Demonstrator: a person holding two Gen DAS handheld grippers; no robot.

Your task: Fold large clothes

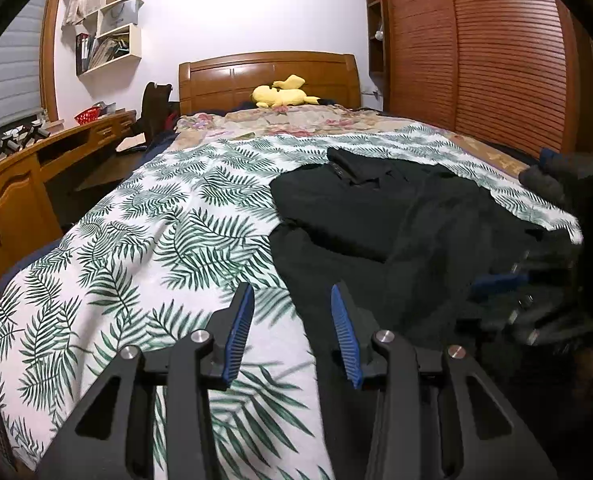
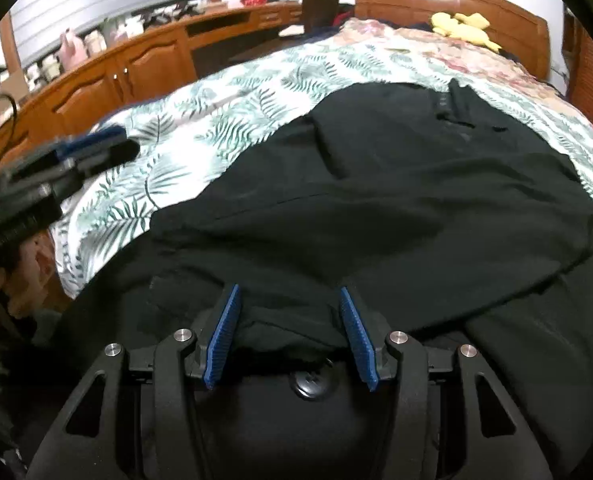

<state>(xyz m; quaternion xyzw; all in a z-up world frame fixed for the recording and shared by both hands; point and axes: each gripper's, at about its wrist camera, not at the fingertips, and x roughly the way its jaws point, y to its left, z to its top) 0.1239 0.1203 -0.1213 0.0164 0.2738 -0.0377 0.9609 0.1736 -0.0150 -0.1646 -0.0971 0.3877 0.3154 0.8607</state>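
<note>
Bed [image 1: 144,216] with leaf-print sheet: black garment [image 2: 396,200] spread frame centre. My left gripper [image 1: 292,330] fingers apart, empty, at garment edge. My right gripper [image 2: 288,332] fingers apart, garment fold between, grip unclear.

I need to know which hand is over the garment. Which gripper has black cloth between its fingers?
The right gripper: black garment bunches between its fingers. The left gripper hangs over the leaf-print sheet.

Left gripper [image 1: 292,312]: matte black two-finger frame, ribbed blue pads [image 1: 238,336] on the inner faces, round silver screw heads [image 1: 200,336] at the linkage joints, triangular cutouts in the outer arms. Right gripper [image 2: 288,312]: same build, plus a black cross-head screw [image 2: 310,380] at the base centre.
</note>
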